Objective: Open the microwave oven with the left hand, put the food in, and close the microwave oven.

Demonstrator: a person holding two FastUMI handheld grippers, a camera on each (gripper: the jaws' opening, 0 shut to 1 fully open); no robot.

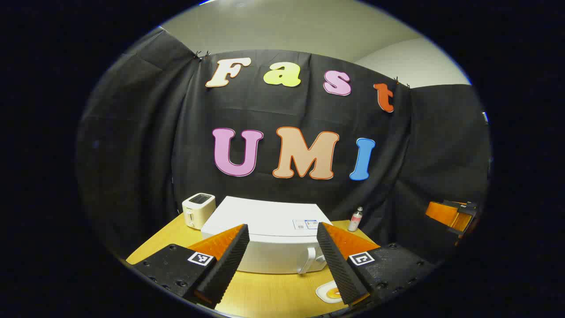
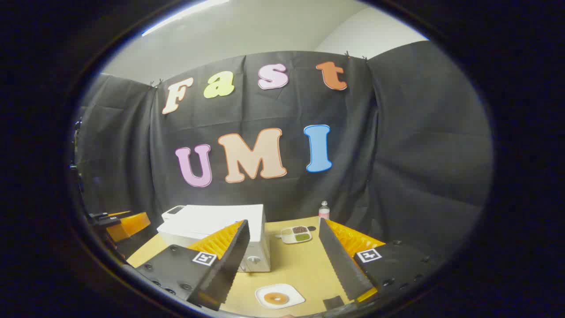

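Observation:
A white microwave oven (image 1: 269, 236) stands shut on the wooden table, its door handle (image 1: 310, 260) at the front right. My left gripper (image 1: 282, 265) hovers open in front of it, the handle showing between its fingers. The microwave oven (image 2: 220, 229) sits left of centre in the right gripper view. A white plate with a doughnut (image 2: 278, 297) lies on the table just below and between the fingers of my open right gripper (image 2: 284, 265). The same plate (image 1: 330, 292) peeks out beside the left gripper's right finger.
A white toaster (image 1: 198, 209) stands left of the microwave. A small bottle (image 1: 355, 219) stands at the back right. A divided tray of food (image 2: 296, 234) lies behind the doughnut plate. The other gripper (image 2: 117, 223) shows at the left edge of the right gripper view.

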